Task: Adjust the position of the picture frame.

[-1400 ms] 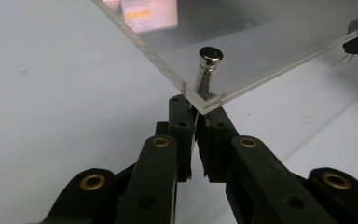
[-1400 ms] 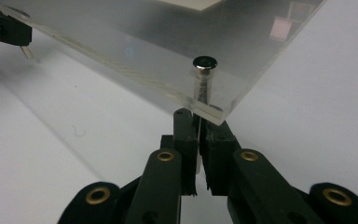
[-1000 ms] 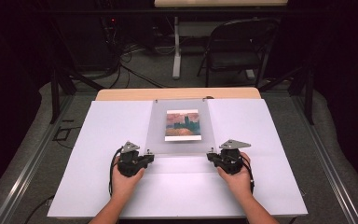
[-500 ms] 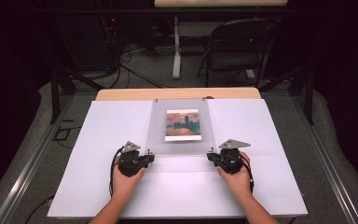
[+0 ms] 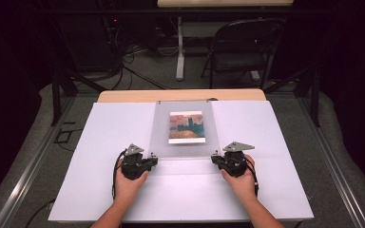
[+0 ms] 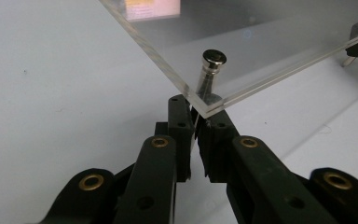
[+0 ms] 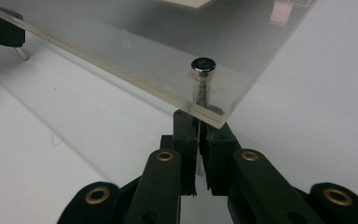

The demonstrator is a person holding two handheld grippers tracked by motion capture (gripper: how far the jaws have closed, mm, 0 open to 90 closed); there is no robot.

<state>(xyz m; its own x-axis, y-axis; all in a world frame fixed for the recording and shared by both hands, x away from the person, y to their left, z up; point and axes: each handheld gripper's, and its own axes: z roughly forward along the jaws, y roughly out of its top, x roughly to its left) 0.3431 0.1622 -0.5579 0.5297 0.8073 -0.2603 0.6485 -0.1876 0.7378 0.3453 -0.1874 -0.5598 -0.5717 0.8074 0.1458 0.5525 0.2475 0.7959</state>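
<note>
A fixed camera looked down and forward from above the person's side of the white table (image 5: 100,142). Two close cameras rode the grippers, each facing a near corner of the clear sheet (image 5: 183,151) (image 6: 270,42) (image 7: 135,42) that all views shared.

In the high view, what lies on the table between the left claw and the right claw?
The near edge of the clear acrylic sheet spans between the left claw and right claw, over the white table cover, as the high view shows.

Black folding chair (image 5: 241,50) and floor cables (image 5: 138,71) beyond the table (image 5: 123,96)
</note>
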